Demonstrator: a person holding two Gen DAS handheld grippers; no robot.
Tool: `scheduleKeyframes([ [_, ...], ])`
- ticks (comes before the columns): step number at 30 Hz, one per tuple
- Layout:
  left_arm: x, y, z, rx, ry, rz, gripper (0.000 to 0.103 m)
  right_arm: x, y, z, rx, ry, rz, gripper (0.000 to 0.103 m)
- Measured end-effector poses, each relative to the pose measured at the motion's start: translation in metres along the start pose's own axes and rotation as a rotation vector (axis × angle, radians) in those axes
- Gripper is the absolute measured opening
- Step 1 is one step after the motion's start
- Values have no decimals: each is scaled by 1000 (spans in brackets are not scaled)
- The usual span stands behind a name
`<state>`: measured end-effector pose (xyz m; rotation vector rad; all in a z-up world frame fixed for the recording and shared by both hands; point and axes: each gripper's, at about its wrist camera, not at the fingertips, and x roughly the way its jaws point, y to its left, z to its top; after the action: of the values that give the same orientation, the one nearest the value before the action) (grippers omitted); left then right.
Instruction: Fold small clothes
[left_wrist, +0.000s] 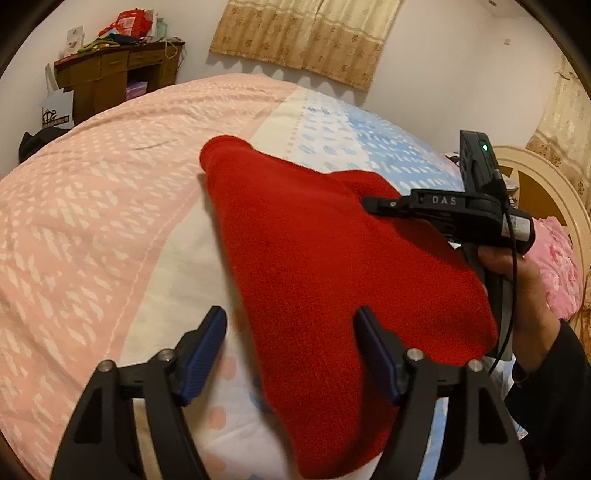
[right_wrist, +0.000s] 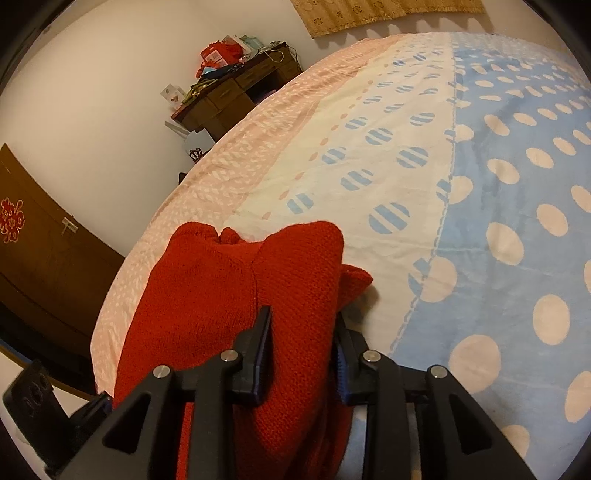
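Observation:
A red knitted garment (left_wrist: 332, 266) lies on the bed (left_wrist: 92, 206), partly lifted at its right side. My left gripper (left_wrist: 291, 332) is open, its blue-padded fingers (left_wrist: 207, 347) hovering over the garment's near left edge, gripping nothing. My right gripper (right_wrist: 303, 336) is shut on a thick fold of the red garment (right_wrist: 221, 295). The right gripper also shows in the left wrist view (left_wrist: 373, 202), at the garment's right edge, held by a hand.
The bedspread has pink, cream and blue dotted bands (right_wrist: 517, 184). A cluttered wooden desk (left_wrist: 118, 70) stands by the far wall. A curtain (left_wrist: 306, 33) hangs behind the bed. A headboard (left_wrist: 546, 192) and pink pillow (left_wrist: 557, 266) are at the right.

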<state>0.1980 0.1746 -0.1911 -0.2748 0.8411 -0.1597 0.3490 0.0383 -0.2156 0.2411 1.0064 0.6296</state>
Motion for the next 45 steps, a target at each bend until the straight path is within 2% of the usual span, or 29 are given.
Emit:
scheduleKeyframes([
  [2,-8,0,2,5,-14,12,76,-2,-1,0,8,-2,-1,34],
  [7,-32,3,13,23,-114,91,96,-28,5,-3,-4,-60,-23,35],
  [9,-32,5,20,25,-137,116,98,-51,16,-8,-41,-108,-17,42],
  [11,-25,6,27,22,-137,129,99,-71,27,-16,-70,-150,15,49],
  [13,-17,7,31,22,-135,130,99,-89,40,-27,-97,-178,65,50],
  [15,-6,7,33,30,-125,149,99,-95,50,-41,-119,-162,133,50],
  [17,2,3,31,55,-108,175,99,-90,52,-53,-116,-117,155,50],
  [21,9,-3,17,91,-66,204,99,-73,46,-71,-101,-69,91,50],
  [25,9,-4,7,96,-54,199,101,-72,34,-77,-53,-70,114,50],
  [28,8,-4,3,92,-47,187,103,-71,34,-81,-73,-65,102,50],
  [33,9,-4,-2,82,-45,171,103,-69,31,-86,-112,-83,80,50],
  [37,7,-7,-4,89,-47,172,103,-68,24,-90,-86,-115,97,50],
  [41,0,-12,-5,89,-44,178,103,-72,33,-95,-104,-142,47,50],
  [43,-8,-17,-5,110,-56,182,103,-80,39,-96,-83,-159,32,55],
  [44,-11,-19,-5,118,-64,184,103,-84,41,-97,-76,-165,30,63],
  [45,-15,-21,-5,126,-70,184,103,-87,43,-100,-78,-168,23,67],
])
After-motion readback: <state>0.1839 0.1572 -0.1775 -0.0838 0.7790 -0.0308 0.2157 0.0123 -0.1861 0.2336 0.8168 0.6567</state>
